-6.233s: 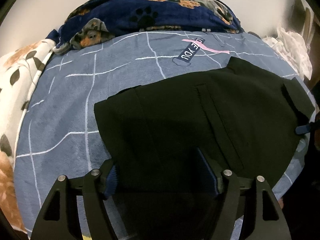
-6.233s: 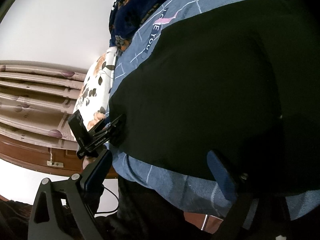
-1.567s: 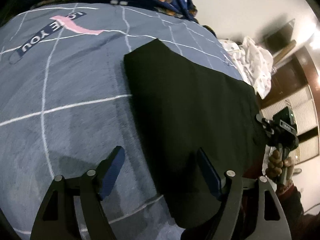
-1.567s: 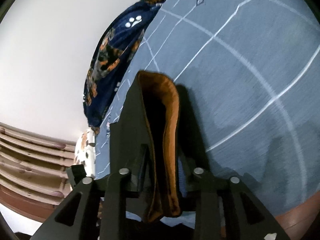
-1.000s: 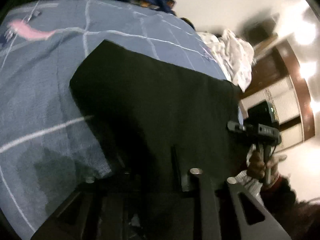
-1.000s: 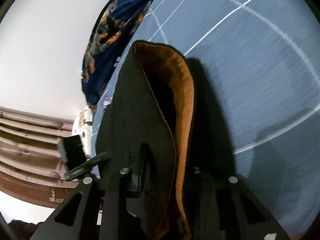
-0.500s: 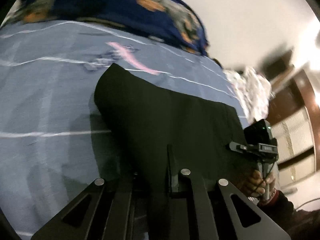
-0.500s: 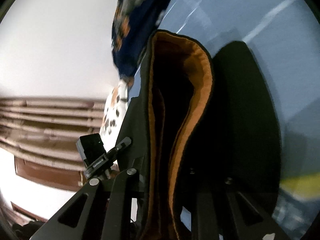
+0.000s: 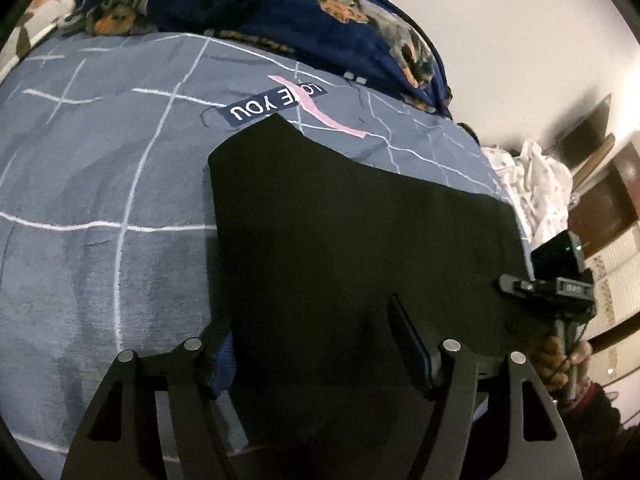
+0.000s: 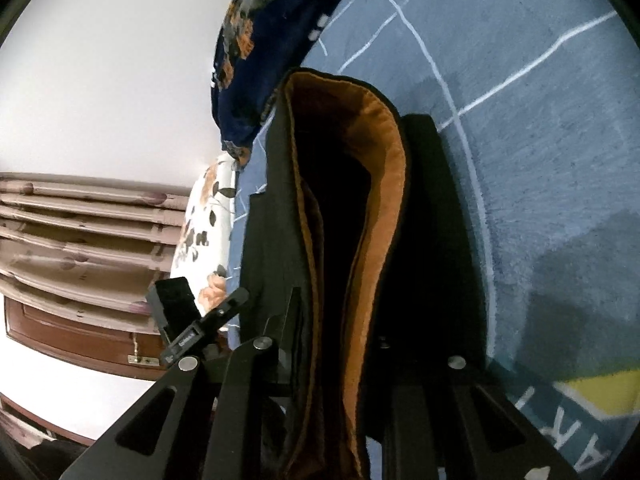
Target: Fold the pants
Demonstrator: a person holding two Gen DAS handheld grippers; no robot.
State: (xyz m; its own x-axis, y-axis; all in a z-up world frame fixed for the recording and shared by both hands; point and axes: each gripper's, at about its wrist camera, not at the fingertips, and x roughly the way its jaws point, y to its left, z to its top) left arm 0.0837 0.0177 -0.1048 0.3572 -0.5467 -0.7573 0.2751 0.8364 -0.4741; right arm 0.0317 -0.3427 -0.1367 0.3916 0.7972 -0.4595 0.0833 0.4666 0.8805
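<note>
Pants (image 9: 352,240) lie folded flat on the bed (image 9: 100,208), black slab on the blue grid-lined bedspread, far corner just below the "LOVE YOU" patch (image 9: 276,104).

Your left hand-held gripper (image 9: 316,344): jaws are opening, blue pads spread either side of the near edge of the pants. Cloth sits between them, but the pads don't press on it. Nothing held there.

Your right hand-held gripper (image 10: 340,344): jaws nearly together and clamped on the pants (image 10: 360,208). In the right wrist view the bundled edge stands up between the fingers, orange lining showing inside the black outer layer. From the left wrist view that gripper (image 9: 560,284) sits at the right edge of the pants, your hand (image 9: 564,364) wrapped round its handle.

Relative to the pants: dark blue dog-print blanket (image 9: 280,8) is bunched beyond the patch at the far side of the bed. White crumpled cloth (image 9: 536,184) lies off the right corner. Floral pillow (image 10: 208,224) sits off the left side, seen from the right wrist view.
</note>
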